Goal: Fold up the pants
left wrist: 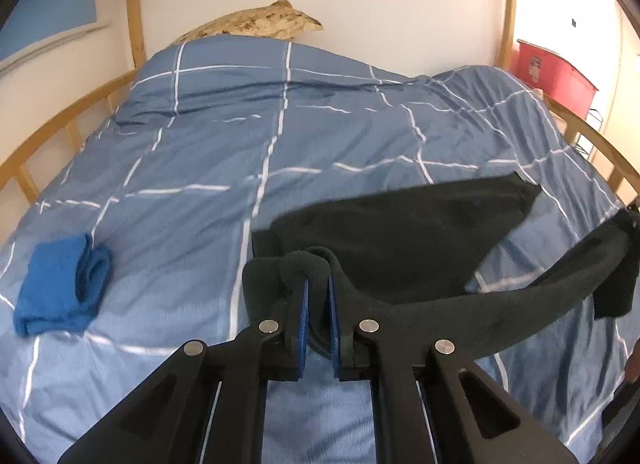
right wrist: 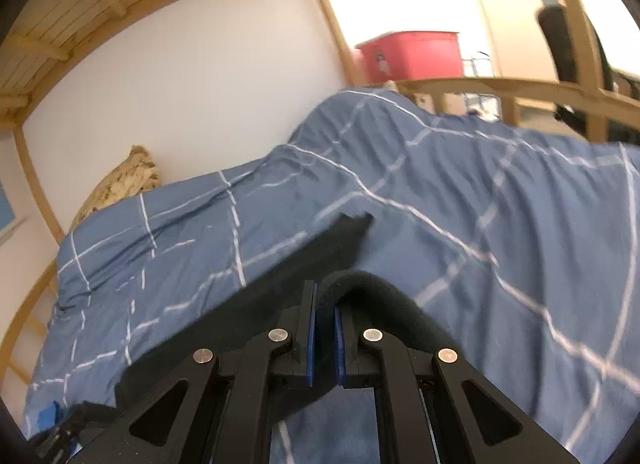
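Observation:
Black pants (left wrist: 404, 232) lie partly on the blue checked bedcover (left wrist: 248, 136), with one leg stretched toward the right. My left gripper (left wrist: 317, 284) is shut on a bunched edge of the pants and holds it just above the bed. A band of the black fabric runs from it to the right edge of the left wrist view. In the right wrist view, my right gripper (right wrist: 325, 296) is shut on another edge of the pants (right wrist: 304, 264), which drapes over its right finger and trails down to the left.
A folded blue cloth (left wrist: 64, 284) lies on the bed at the left. A patterned pillow (left wrist: 256, 22) leans on the white wall at the head. A wooden bed frame (left wrist: 52, 132) rings the bed. A red bin (right wrist: 412, 54) stands beyond the far rail.

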Demonstrator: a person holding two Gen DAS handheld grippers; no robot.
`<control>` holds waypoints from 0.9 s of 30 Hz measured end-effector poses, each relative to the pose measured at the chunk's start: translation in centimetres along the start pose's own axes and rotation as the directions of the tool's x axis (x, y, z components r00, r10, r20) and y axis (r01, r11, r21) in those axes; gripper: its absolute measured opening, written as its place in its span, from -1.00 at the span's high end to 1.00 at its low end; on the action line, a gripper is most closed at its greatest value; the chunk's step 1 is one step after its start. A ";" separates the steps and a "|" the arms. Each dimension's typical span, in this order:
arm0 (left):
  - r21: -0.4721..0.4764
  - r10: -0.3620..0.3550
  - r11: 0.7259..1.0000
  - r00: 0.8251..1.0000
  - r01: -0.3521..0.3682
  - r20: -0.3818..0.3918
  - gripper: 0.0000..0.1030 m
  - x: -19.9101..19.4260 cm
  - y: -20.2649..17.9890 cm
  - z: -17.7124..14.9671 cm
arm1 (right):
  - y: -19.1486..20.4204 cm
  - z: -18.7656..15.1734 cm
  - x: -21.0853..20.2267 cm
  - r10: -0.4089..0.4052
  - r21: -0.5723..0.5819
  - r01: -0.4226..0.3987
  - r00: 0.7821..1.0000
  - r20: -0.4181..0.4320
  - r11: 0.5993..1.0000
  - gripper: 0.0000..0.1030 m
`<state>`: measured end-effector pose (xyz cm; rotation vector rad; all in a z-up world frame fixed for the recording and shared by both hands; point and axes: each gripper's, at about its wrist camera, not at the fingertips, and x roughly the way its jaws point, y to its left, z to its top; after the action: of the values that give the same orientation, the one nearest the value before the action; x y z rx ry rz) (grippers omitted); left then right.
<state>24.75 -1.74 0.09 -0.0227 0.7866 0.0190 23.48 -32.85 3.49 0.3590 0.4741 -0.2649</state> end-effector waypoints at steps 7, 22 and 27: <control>-0.046 0.016 0.999 0.992 -0.022 -0.122 0.81 6.1 1.4 5.5 | 5.4 3.4 7.7 -0.049 -0.125 0.041 0.997 -0.061 0.991 0.84; -0.048 0.126 0.988 0.950 -0.146 -0.287 0.81 19.3 2.8 9.0 | 11.1 1.3 24.1 -0.178 -0.262 0.108 0.949 -0.261 0.959 0.84; -0.023 0.153 0.986 0.944 -0.167 -0.294 0.73 21.1 2.4 8.7 | 11.8 0.5 27.2 -0.219 -0.307 0.124 0.928 -0.300 0.944 0.84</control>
<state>45.70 1.10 -8.78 -0.0070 1.0818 0.1932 50.90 -26.90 -6.17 0.0769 0.8689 -0.3051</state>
